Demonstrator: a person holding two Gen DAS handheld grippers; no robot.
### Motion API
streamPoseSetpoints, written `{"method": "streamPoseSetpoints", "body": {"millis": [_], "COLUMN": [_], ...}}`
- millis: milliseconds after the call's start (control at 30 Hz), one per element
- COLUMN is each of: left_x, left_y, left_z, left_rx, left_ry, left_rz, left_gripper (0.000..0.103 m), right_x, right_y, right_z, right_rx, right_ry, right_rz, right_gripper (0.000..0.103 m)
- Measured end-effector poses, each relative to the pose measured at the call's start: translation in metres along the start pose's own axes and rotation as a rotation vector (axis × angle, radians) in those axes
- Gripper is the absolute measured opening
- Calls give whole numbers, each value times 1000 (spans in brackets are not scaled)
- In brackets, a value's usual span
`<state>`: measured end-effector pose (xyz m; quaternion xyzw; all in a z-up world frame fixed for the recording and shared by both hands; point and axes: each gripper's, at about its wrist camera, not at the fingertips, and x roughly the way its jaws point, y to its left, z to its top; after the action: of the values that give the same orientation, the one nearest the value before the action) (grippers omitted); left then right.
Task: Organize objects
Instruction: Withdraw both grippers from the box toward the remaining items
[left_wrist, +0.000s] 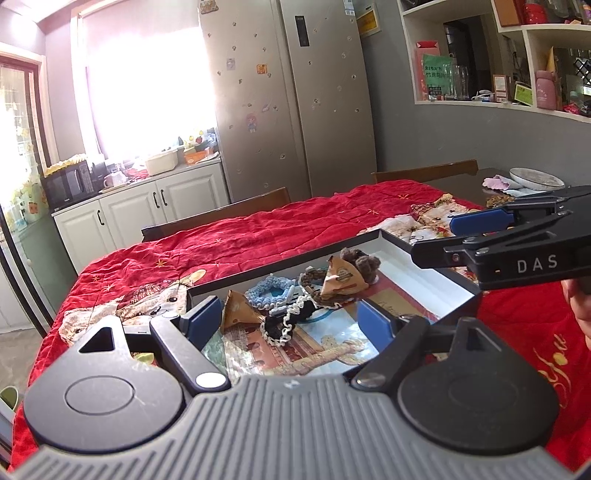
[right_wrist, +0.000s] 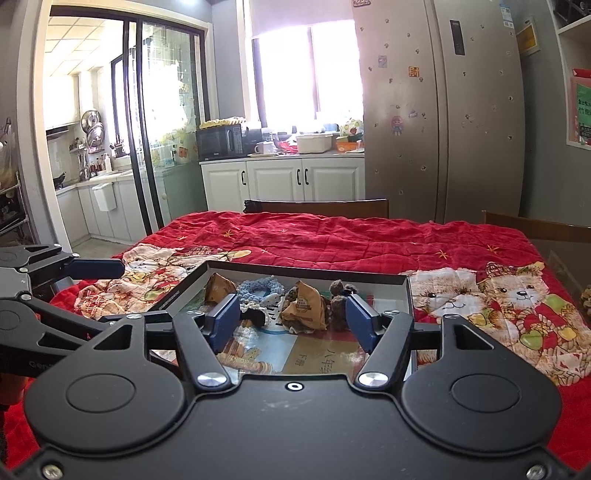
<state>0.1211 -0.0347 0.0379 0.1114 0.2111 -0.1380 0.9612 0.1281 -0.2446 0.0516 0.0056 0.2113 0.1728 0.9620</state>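
Grippers both hang above the near end of a shallow black-rimmed tray that lies on a red quilted cloth with teddy-bear prints, spread over a table.

We note the left gripper pointing forward and tilted somewhat down over the tray, its blue pads spread wide with nothing between them. In the right wrist view it enters low from the left edge, one blue pad showing over the cloth.

We note the right gripper level with it and likewise tilted down, its jaws parted and empty; the pads touch nothing. From the left wrist view it reaches in from the right edge, above the tray's far right corner. A bit of the person's hand shows under it.

Inside the tray, toward its far half, we see the things gathered close together:
- two brown paper pyramid packets, one nearer the middle, one at the left
- a light blue crocheted ring between them
- a black-and-white crocheted piece just in front of the ring
- brown woolly pom-poms at the right of the group

The tray floor bears a printed picture, bare at the near end.

Beyond the table: chair backs, white cabinets, a microwave, a tall fridge.
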Motion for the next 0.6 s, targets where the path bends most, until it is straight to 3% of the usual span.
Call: {"method": "streamPoseSetpoints", "body": {"millis": [600], "left_x": [-24], "left_y": [-10], "left_z": [-12], "left_rx": [-27], "left_ry": [5], "left_rz": [-18], "left_gripper": [89], "right_x": [-44], "right_y": [-7], "right_z": [-18], "right_rx": [0], "right_ry": [-13], "right_rz": [-26], "right_gripper": [67]}}
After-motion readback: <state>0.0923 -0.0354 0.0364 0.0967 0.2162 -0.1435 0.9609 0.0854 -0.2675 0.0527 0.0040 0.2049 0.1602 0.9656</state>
